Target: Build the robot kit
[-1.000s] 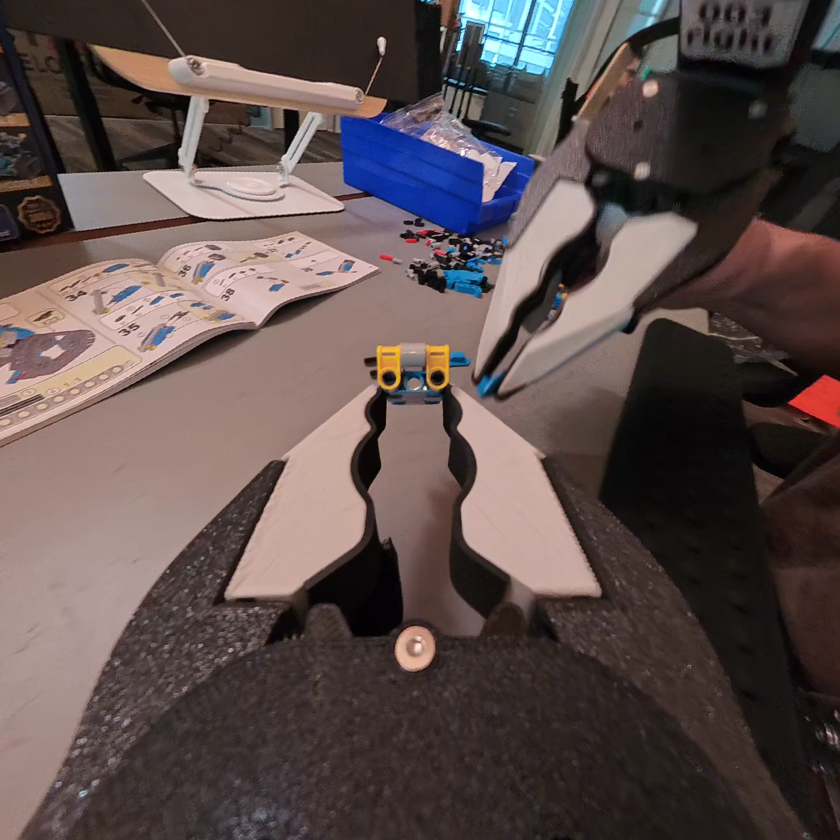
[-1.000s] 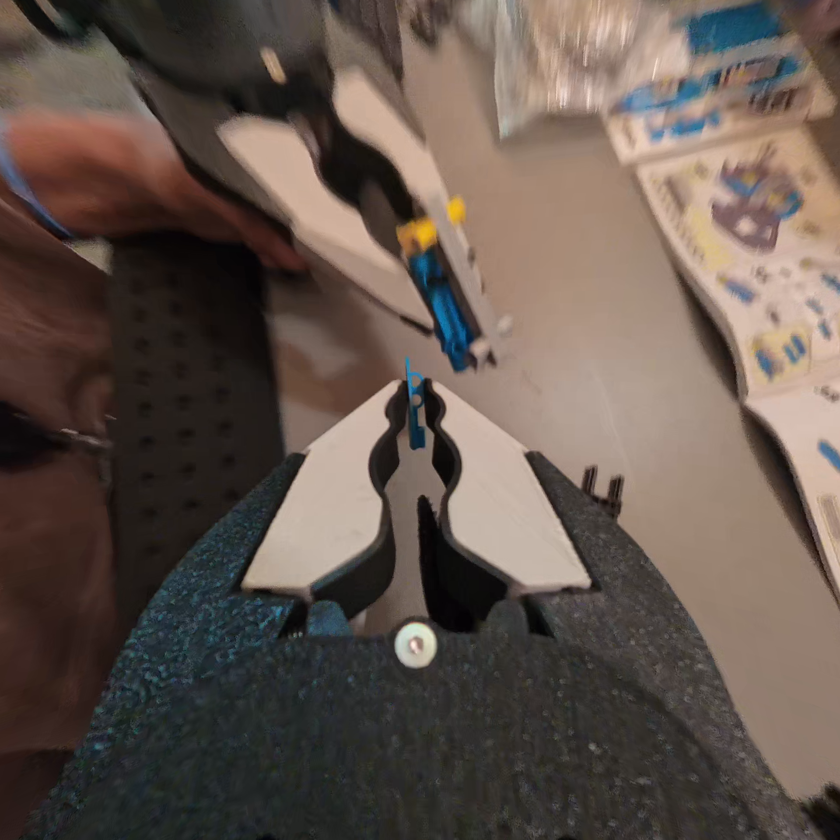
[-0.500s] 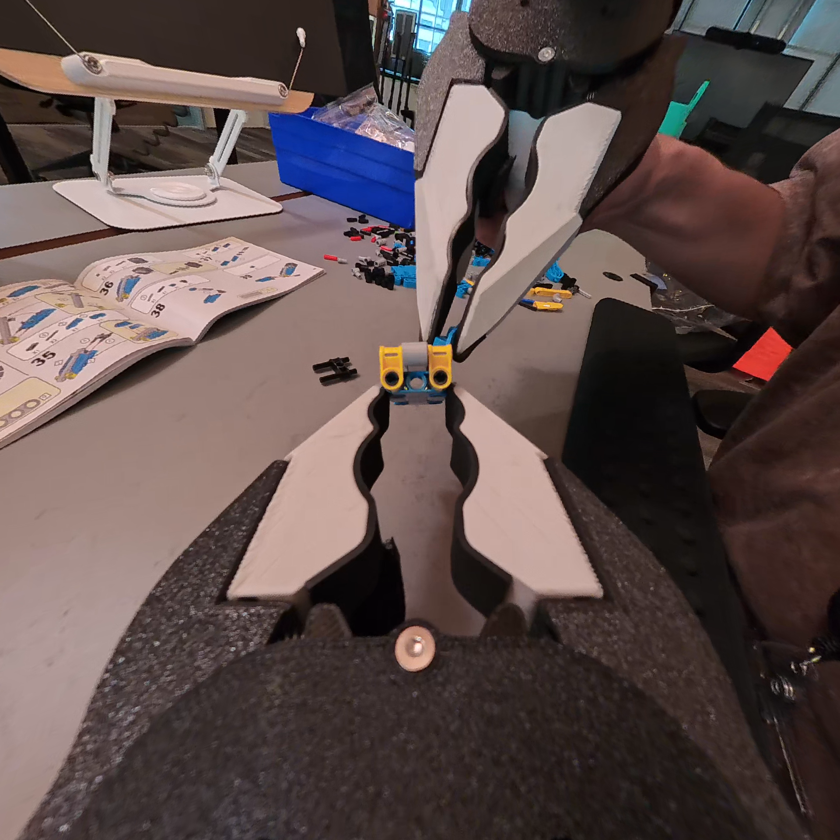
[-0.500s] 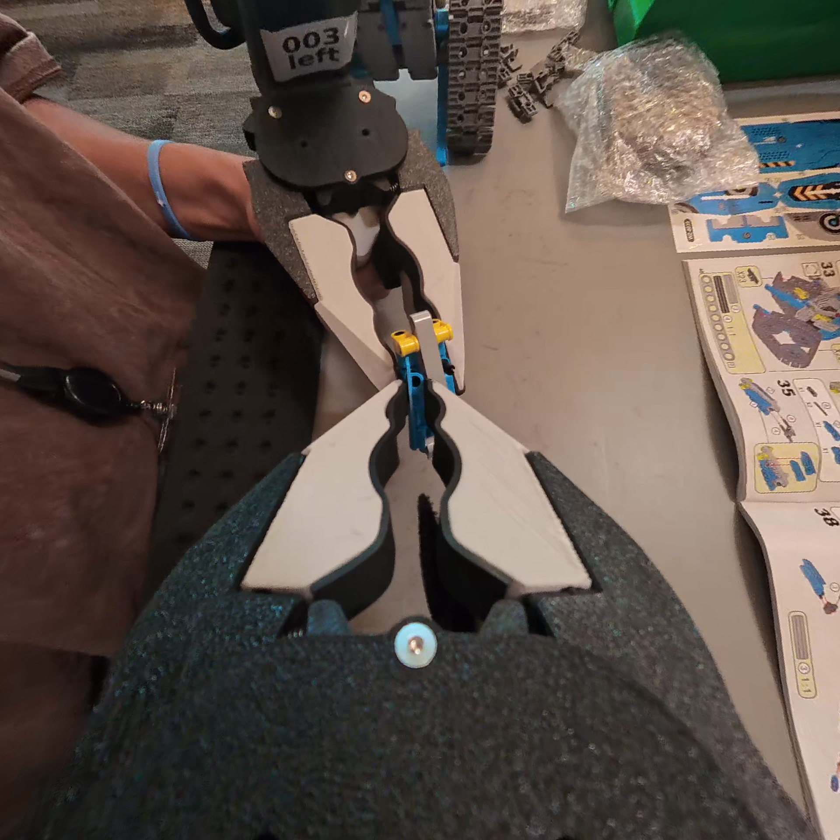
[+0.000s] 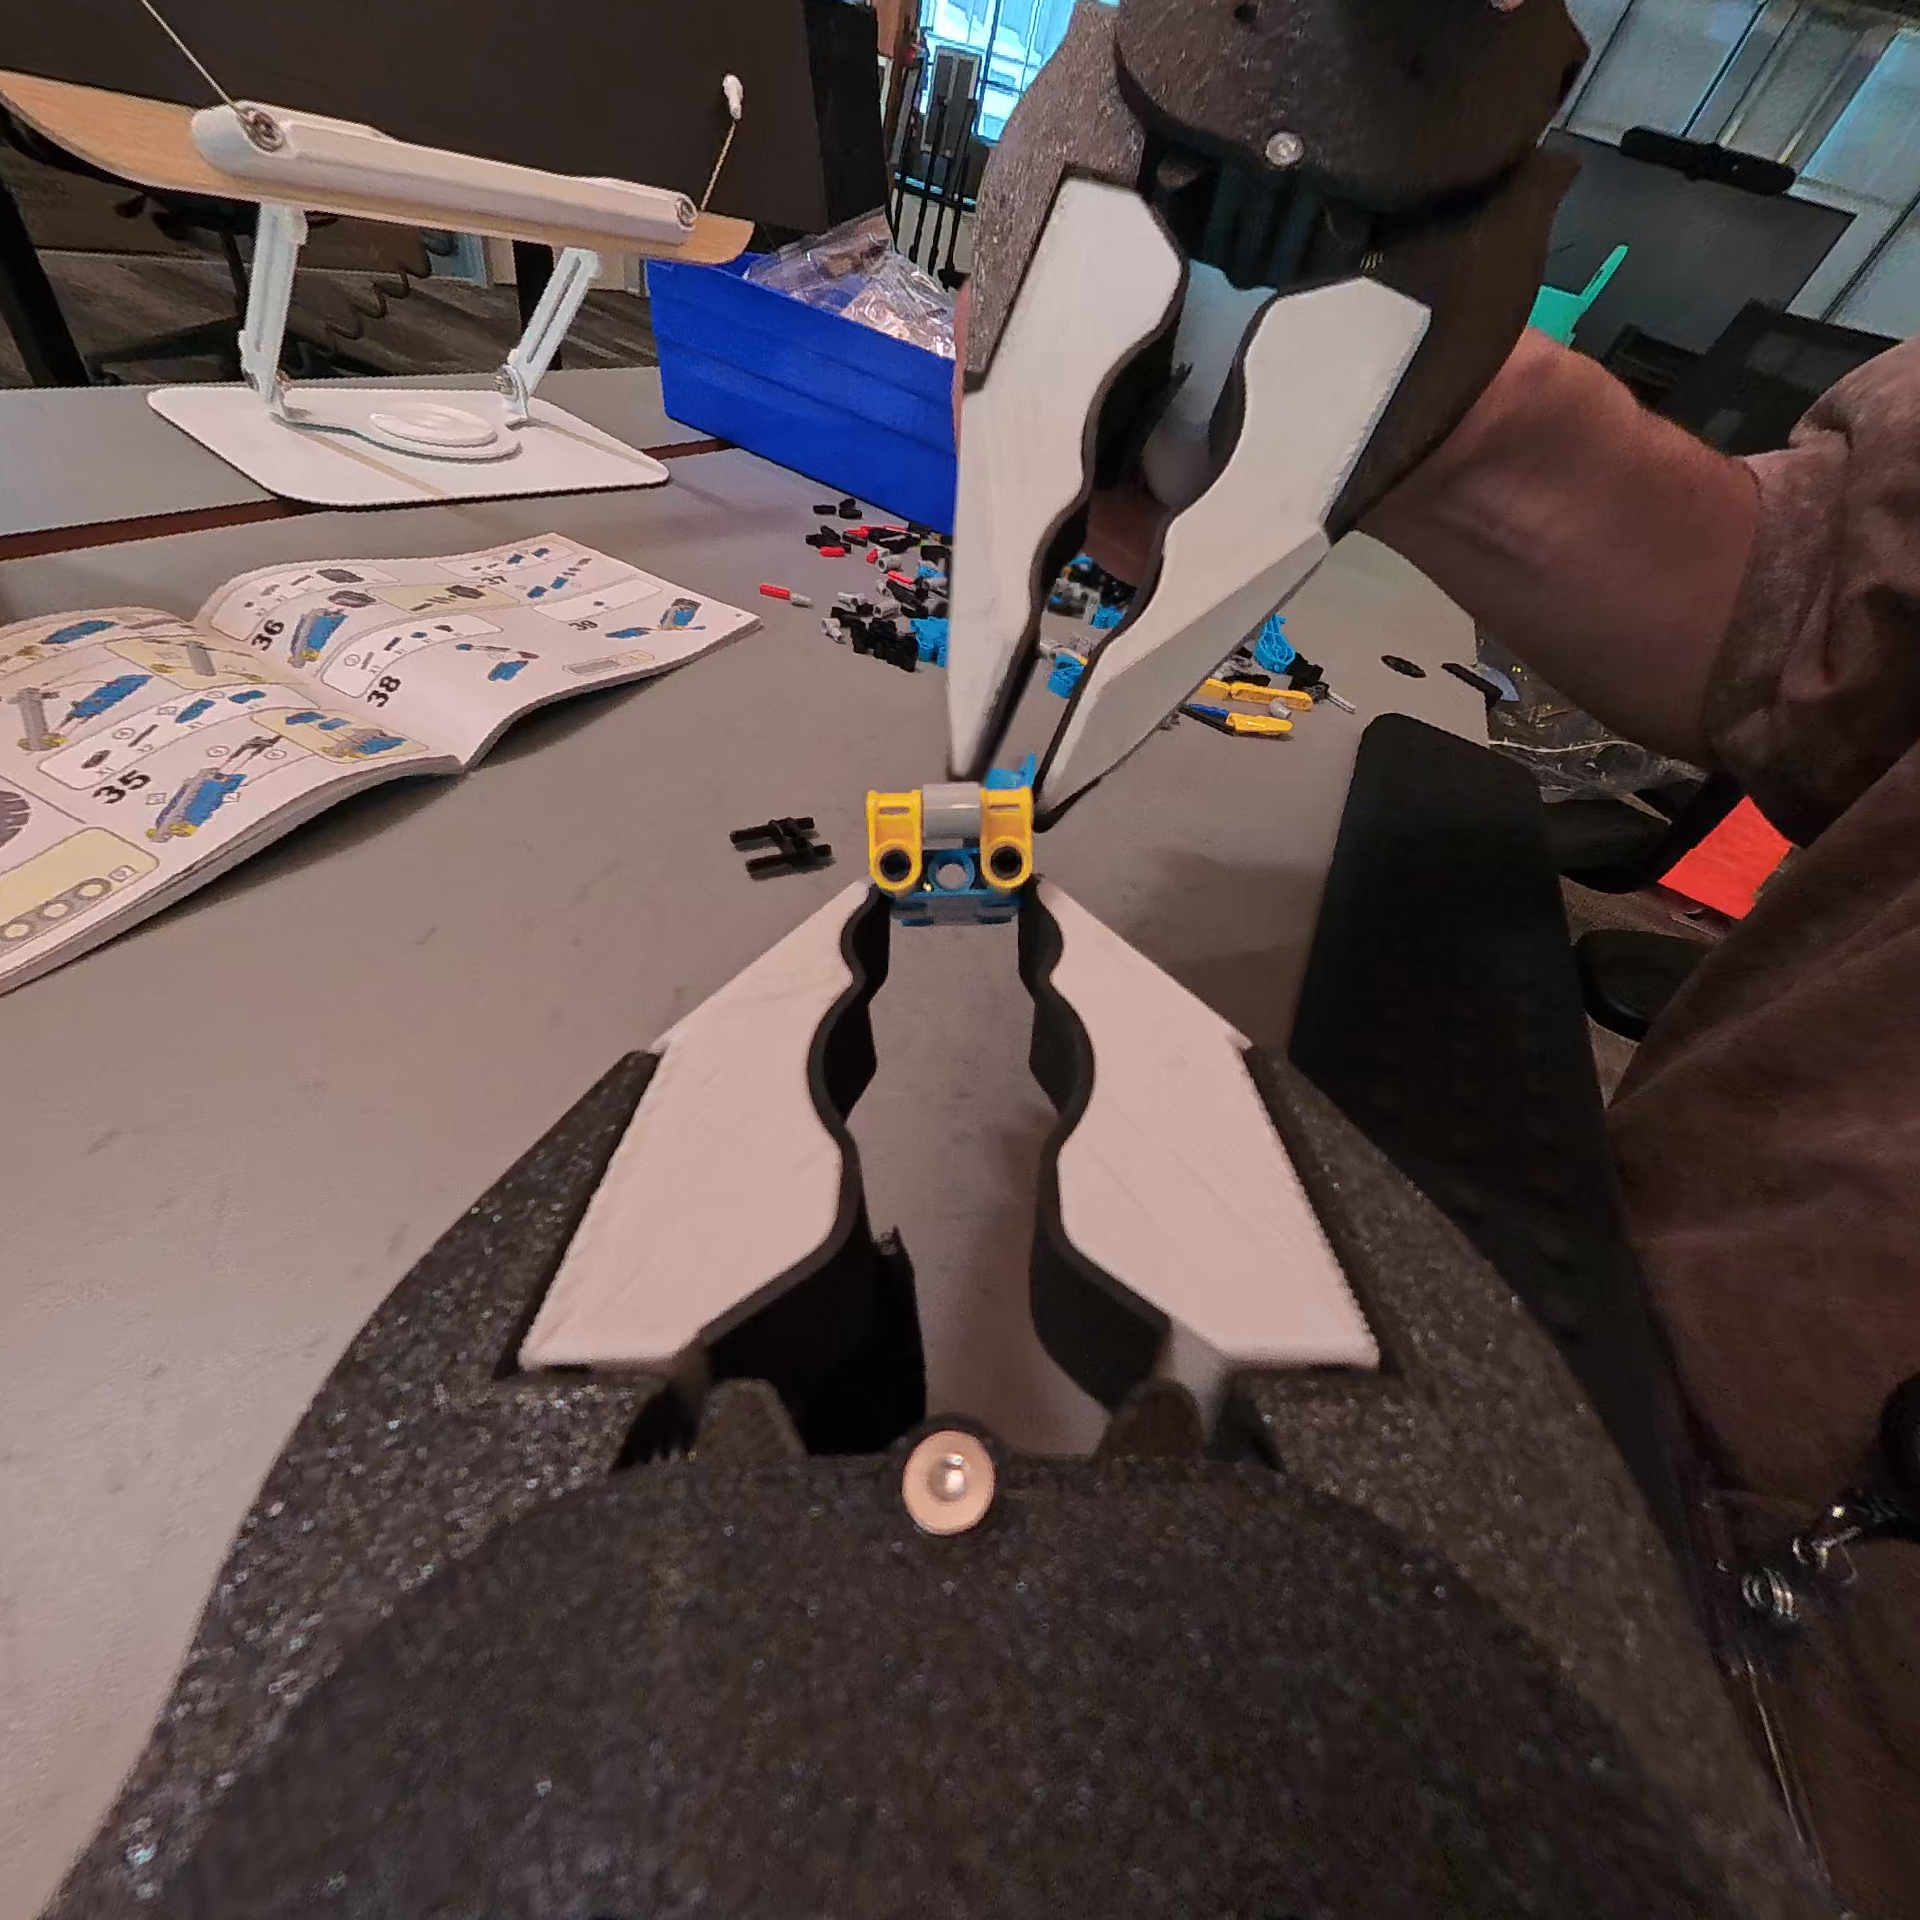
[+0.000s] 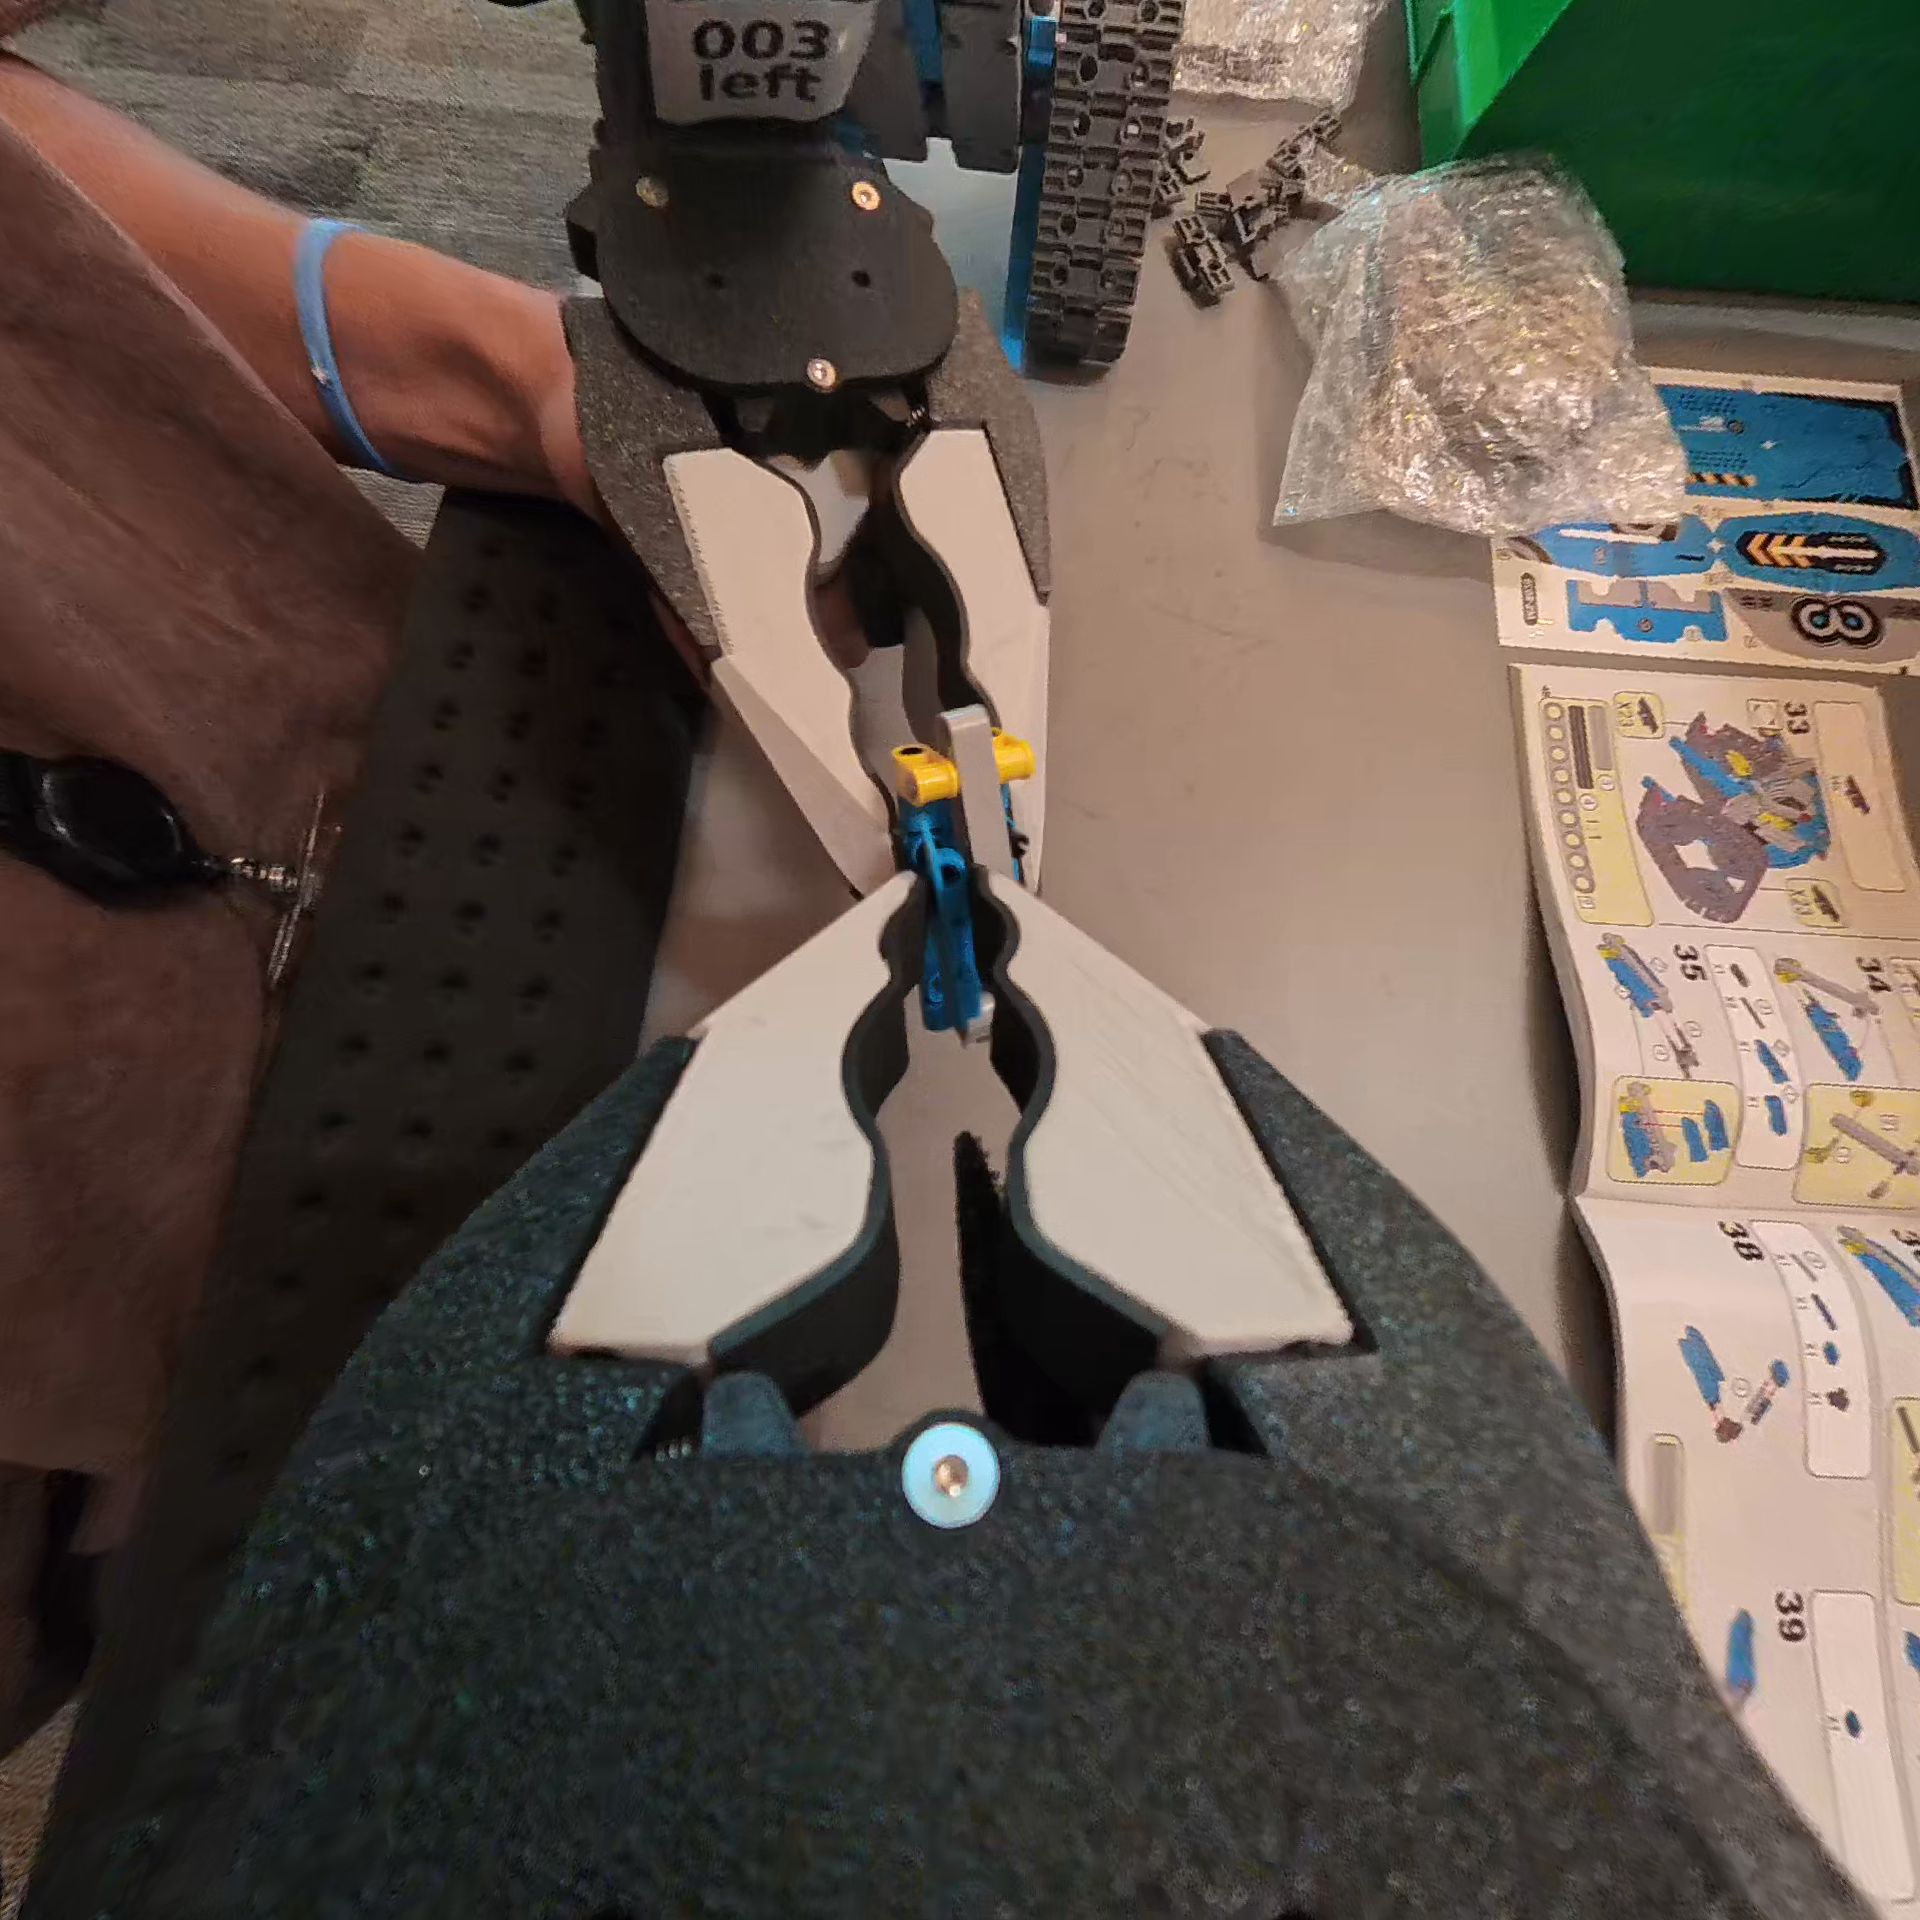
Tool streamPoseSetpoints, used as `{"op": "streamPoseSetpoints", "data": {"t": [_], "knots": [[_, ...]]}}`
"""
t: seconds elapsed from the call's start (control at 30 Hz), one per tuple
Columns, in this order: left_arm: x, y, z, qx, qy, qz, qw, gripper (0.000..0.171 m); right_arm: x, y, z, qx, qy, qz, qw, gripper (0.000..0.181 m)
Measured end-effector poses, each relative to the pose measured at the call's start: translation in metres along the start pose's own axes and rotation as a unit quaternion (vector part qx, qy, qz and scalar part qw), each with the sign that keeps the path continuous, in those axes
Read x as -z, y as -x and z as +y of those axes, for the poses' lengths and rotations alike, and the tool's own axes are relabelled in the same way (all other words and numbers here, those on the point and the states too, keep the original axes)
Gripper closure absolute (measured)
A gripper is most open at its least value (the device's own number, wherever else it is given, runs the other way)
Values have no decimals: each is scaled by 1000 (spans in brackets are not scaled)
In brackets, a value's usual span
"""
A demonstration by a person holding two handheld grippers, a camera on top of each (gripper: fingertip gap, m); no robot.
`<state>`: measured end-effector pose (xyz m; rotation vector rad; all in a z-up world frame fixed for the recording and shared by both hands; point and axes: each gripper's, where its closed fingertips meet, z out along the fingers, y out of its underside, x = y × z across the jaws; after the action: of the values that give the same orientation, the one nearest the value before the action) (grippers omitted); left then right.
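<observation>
My left gripper [image 5: 951, 902] is shut on a small brick assembly [image 5: 951, 844] with two yellow connectors, a grey beam and blue parts, held above the grey table [image 5: 416, 1039]. My right gripper [image 5: 1008, 788] comes down from above, shut on a small blue piece [image 5: 1010, 774] that touches the assembly's top right. In the right wrist view, my right gripper [image 6: 951, 883] grips the blue piece [image 6: 940, 868] against the assembly [image 6: 971, 774], whose blue beam runs back between my fingers. The left gripper [image 6: 951, 857] faces it from the far side.
An open instruction booklet [image 5: 364, 665] lies left, and also shows in the right wrist view [image 6: 1714, 1039]. A blue bin [image 5: 810, 384], loose pieces [image 5: 894, 623], a black connector [image 5: 779, 844] and a white stand [image 5: 416, 436] lie beyond. A black perforated pad [image 5: 1434, 987], plastic bag [image 6: 1455, 343] and green bin [image 6: 1662, 135] are nearby. Only a small space, under 4 cm, lies between the two pairs of fingers.
My right gripper swung in from the right to directly above the assembly and brought its blue piece down onto it. My left gripper kept its hold and shifted slightly.
</observation>
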<state>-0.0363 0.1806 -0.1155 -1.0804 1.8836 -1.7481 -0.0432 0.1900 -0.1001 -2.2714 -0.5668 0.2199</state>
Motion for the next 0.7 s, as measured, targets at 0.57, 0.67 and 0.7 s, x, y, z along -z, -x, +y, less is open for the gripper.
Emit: {"op": "streamPoseSetpoints", "data": {"t": [0.57, 0.67, 0.7], "knots": [[1, 2, -1, 8, -5, -1, 1000, 148, 0, -5, -3, 20, -1, 26, 999, 169], [1, 3, -1, 9, -4, -3, 1000, 148, 0, -5, -3, 16, -5, 22, 1000, 170], [1, 4, -1, 12, -4, -3, 1000, 148, 0, -5, -3, 16, -6, 23, 1000, 170]]}}
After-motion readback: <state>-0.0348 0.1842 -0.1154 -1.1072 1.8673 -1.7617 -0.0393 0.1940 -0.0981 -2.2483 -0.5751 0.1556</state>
